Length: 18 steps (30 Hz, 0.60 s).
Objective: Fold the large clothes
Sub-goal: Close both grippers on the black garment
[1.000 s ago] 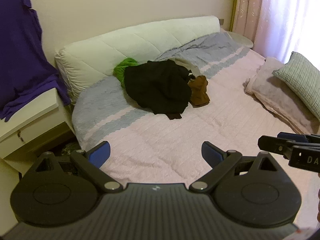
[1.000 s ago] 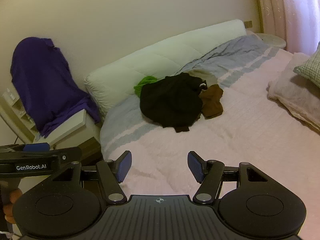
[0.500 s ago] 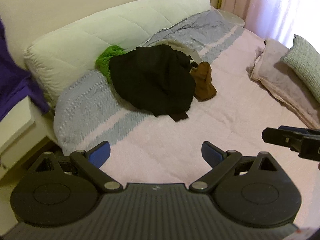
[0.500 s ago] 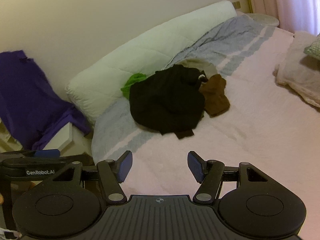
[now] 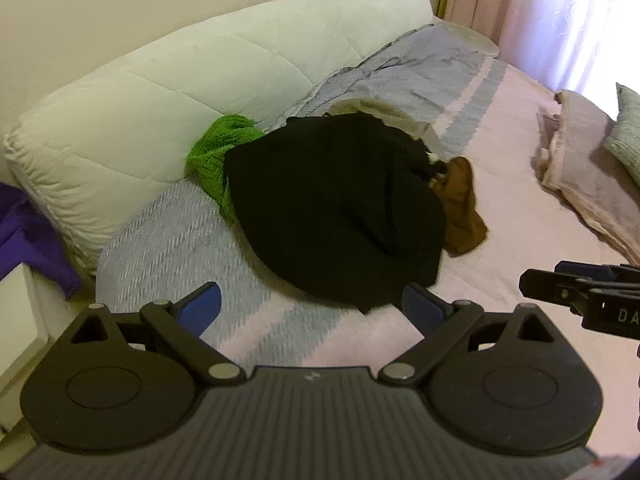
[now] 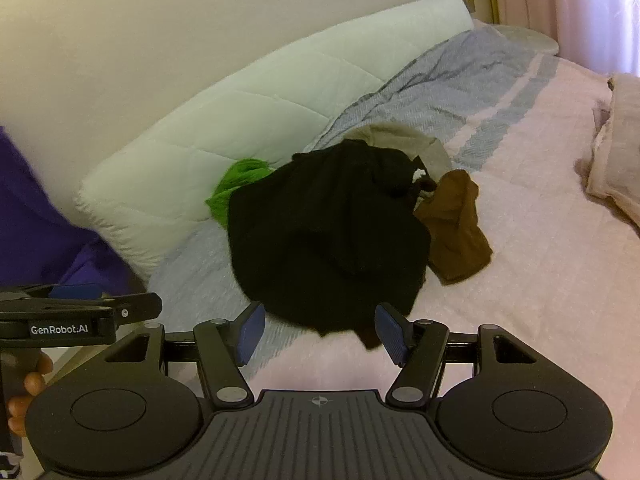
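Both wrist cams sit side by side, angled down at the bed (image 5: 520,184) from close range, sharing the black garment (image 5: 332,208) pile.

Ahead of both wide-open tools lay bare pink bedspread (image 5: 520,200), free to cross. The black garment (image 6: 328,236) heaped dead ahead blocked the way, the white bolster (image 5: 200,92) walling off everything beyond it.

A black garment (image 5: 336,216) is seen beside a bright green knit (image 5: 218,148), a brown cloth (image 5: 460,204) and a beige one (image 6: 400,136). The bed cover (image 6: 540,240) is coloured pink with grey-blue stripes. The fingers (image 6: 250,332) are tipped blue.
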Tool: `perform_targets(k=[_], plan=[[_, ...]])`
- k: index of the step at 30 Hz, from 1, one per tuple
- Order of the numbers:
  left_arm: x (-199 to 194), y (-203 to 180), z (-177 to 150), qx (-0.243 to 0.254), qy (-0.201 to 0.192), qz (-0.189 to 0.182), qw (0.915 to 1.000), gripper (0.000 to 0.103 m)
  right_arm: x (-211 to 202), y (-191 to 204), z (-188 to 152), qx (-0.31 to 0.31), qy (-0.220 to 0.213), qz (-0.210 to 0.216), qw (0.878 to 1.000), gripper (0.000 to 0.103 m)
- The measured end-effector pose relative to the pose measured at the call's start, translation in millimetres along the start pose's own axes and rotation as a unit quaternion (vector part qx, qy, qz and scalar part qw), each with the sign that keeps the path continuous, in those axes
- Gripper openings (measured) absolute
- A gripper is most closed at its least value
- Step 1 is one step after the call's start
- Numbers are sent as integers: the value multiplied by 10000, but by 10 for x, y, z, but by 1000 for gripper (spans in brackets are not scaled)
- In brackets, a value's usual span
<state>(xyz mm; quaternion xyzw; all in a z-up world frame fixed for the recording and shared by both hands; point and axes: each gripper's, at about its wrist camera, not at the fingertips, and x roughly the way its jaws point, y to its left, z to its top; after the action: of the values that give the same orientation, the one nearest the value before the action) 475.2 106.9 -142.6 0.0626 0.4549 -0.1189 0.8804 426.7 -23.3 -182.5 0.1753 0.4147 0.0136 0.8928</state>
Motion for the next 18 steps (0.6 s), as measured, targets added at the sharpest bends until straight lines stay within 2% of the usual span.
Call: perform_targets(k=[4, 9, 18], plan=[[413, 156, 188, -67, -7, 30, 10000, 96, 409, -50, 128, 55, 26, -94, 9999, 59], [952, 281, 409, -152, 174, -1, 9997, 95, 944, -137, 295, 88, 81, -206, 9997, 59], [1862, 321, 672, -23, 393, 14, 9992, 94, 1807, -385, 575, 229, 206, -298, 9991, 59]])
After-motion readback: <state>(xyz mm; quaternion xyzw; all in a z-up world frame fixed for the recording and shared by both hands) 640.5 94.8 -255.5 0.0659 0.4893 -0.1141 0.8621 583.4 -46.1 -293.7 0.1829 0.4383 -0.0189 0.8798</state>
